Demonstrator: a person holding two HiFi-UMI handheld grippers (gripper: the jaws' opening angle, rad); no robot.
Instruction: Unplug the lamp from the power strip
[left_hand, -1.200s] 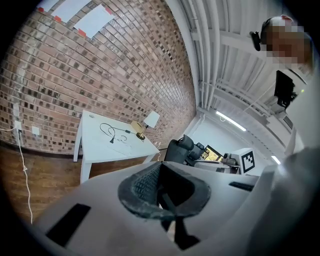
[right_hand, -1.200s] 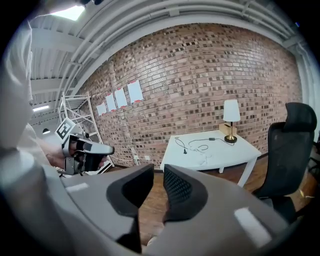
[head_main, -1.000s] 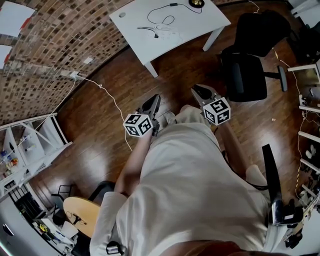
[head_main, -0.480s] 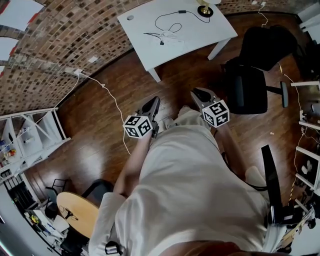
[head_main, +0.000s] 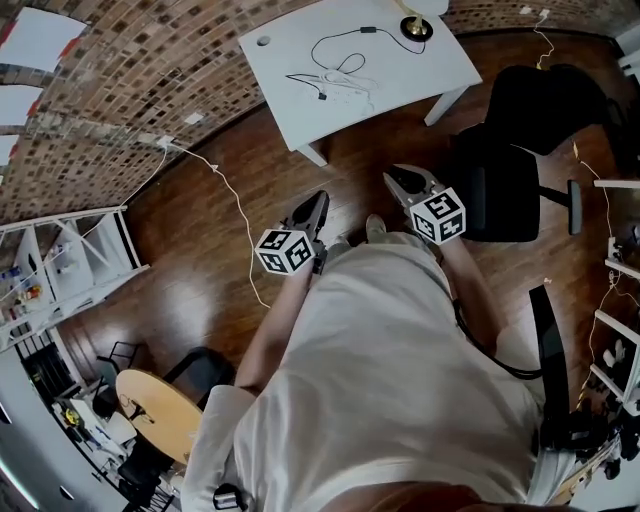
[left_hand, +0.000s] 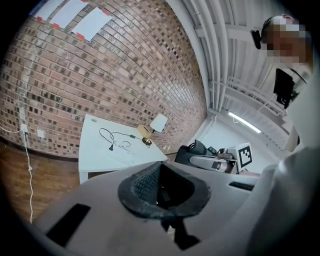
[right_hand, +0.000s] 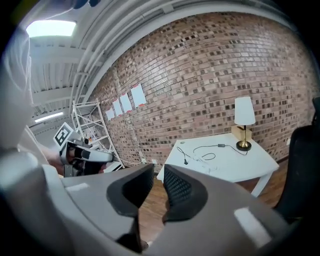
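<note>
A white table (head_main: 400, 70) stands by the brick wall, well ahead of me. On it are the lamp's brass base (head_main: 412, 27), a looped black cord (head_main: 335, 45) and a white power strip (head_main: 345, 82). The lamp (right_hand: 244, 114) shows whole with its white shade, and again as the lamp (left_hand: 157, 125) in the left gripper view. Whether the plug sits in the strip is too small to tell. My left gripper (head_main: 318, 208) and right gripper (head_main: 400, 180) hang in front of my body above the wooden floor, far from the table. Both have jaws slightly apart with nothing between them.
A black office chair (head_main: 505, 165) stands right of the table, close to my right gripper. A white wire (head_main: 228, 205) runs over the floor from a wall outlet. A white shelf rack (head_main: 70, 270) stands at the left, and a round wooden stool (head_main: 160, 420) behind me.
The table and lamp base have slid further into the head view, as the view moved towards them. Both grippers keep the same pose in front of my body.
</note>
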